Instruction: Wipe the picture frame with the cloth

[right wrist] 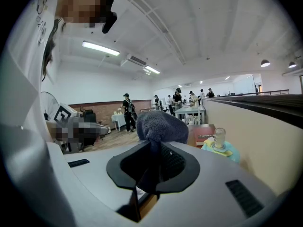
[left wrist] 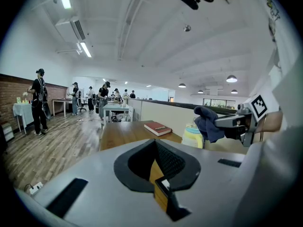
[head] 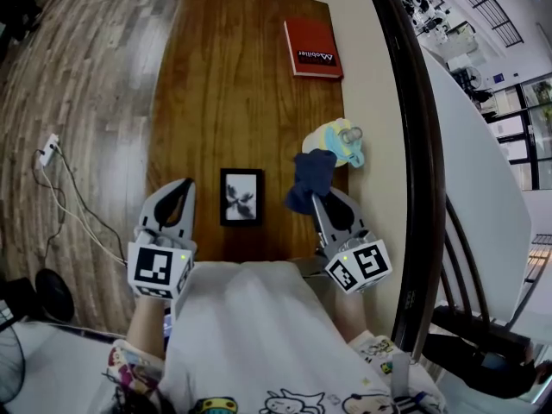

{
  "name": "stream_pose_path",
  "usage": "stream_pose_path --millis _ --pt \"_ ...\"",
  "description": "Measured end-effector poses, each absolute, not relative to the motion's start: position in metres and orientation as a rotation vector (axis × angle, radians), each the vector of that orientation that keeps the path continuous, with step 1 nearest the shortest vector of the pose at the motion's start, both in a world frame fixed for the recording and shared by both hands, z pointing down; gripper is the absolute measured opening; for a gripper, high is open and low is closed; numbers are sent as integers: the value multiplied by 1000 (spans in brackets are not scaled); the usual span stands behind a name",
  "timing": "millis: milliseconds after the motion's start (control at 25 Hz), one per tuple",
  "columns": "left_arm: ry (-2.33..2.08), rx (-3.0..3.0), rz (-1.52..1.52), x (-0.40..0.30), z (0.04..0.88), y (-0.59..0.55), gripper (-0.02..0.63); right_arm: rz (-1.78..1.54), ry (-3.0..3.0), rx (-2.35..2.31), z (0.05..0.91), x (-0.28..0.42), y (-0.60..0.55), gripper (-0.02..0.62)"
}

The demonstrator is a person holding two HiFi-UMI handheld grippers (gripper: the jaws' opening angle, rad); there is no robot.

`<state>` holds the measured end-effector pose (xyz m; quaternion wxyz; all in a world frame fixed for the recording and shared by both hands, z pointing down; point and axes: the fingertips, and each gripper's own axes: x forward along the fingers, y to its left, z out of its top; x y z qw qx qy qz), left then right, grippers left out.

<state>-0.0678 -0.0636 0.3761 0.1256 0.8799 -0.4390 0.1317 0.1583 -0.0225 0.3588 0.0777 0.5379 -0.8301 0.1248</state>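
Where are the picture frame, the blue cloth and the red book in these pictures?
picture frame (head: pixel 241 197), head view, the middle of its dark picture.
cloth (head: pixel 310 179), head view, the middle of the bunched blue fabric.
red book (head: pixel 312 48), head view, the middle of its cover.

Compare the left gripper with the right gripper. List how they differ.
The left gripper has its jaws together on nothing, while the right gripper is clamped on the dark blue cloth, which bunches up beyond its tips. The left gripper sits to the left of the picture frame, and the right gripper sits to its right. Shared: both are shut, both point away from the person along the table, and neither touches the frame.
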Motion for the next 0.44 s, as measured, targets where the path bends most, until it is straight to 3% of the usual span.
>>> stream_pose_path --millis 440 --pt "-1252 2578 410 -64 381 -71 3 360 -2473 1604 360 160 -26 43"
